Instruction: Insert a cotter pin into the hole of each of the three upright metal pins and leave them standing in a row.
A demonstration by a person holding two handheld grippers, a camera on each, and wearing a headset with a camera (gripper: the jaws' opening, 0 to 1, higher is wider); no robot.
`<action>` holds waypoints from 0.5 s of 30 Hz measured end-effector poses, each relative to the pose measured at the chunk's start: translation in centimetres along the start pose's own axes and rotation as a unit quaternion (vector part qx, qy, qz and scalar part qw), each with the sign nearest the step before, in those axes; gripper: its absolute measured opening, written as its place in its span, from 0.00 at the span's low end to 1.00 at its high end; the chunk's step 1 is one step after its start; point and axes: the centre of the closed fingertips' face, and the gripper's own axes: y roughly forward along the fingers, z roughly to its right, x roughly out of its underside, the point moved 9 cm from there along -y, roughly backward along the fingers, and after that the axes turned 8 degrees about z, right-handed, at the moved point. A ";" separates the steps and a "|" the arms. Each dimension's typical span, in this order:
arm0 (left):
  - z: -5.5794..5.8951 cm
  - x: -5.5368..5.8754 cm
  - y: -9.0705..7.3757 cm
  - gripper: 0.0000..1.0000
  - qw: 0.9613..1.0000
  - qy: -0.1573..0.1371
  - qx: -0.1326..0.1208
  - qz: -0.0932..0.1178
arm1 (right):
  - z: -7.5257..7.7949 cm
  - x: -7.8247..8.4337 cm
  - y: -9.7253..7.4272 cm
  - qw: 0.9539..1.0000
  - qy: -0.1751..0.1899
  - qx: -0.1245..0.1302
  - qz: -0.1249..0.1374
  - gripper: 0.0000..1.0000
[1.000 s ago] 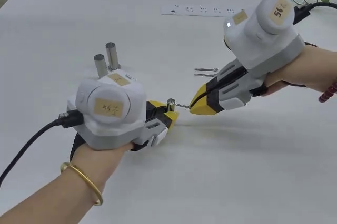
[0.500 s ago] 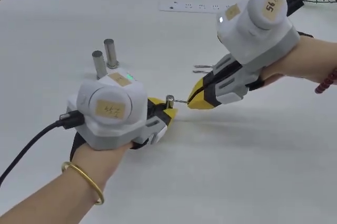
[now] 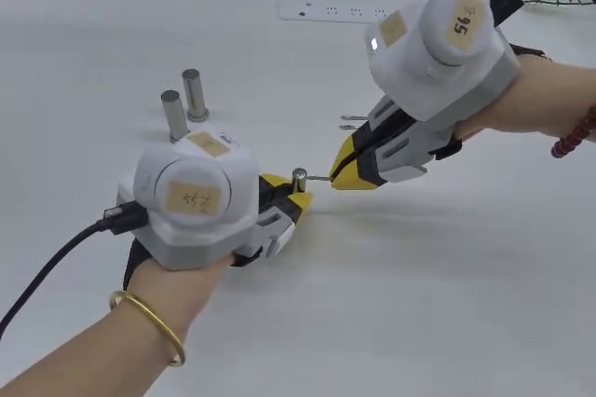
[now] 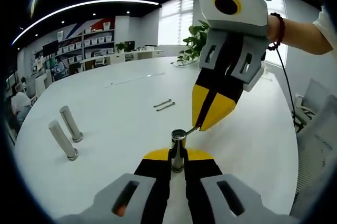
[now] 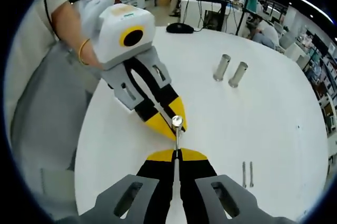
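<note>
1. Two spare metal pins (image 3: 173, 116) stand together
2. Our left gripper (image 3: 294, 196) clamps the third metal pin (image 3: 300, 179) upright on the table (image 3: 419, 276)
3. Our right gripper (image 3: 339, 176) pinches a cotter pin (image 3: 319, 178), tip at that pin's top
4. We see loose cotter pins (image 3: 352, 121) beyond

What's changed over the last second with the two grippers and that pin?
The right gripper has swung its rear leftward in the head view and tilted steeper, its tip staying at the metal pin with the cotter pin clamped. Nothing was grasped or released. The left gripper still holds that metal pin; the two other pins stand as before.
</note>
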 end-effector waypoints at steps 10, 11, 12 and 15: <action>0.2 0.0 0.1 0.07 1.000 0.000 0.000 0.001 | 0.2 -0.7 0.3 1.000 -0.005 0.004 0.005 0.03; 0.2 0.0 0.1 0.07 1.000 0.000 0.000 0.001 | 0.2 -0.8 0.3 1.000 -0.004 0.004 0.007 0.03; 0.2 0.0 0.1 0.07 1.000 0.000 0.000 0.002 | 0.3 -0.9 0.4 1.000 -0.003 0.004 0.008 0.03; 0.2 0.0 0.1 0.07 1.000 -0.001 0.000 0.002 | 0.3 -1.0 0.6 1.000 -0.001 0.005 0.011 0.03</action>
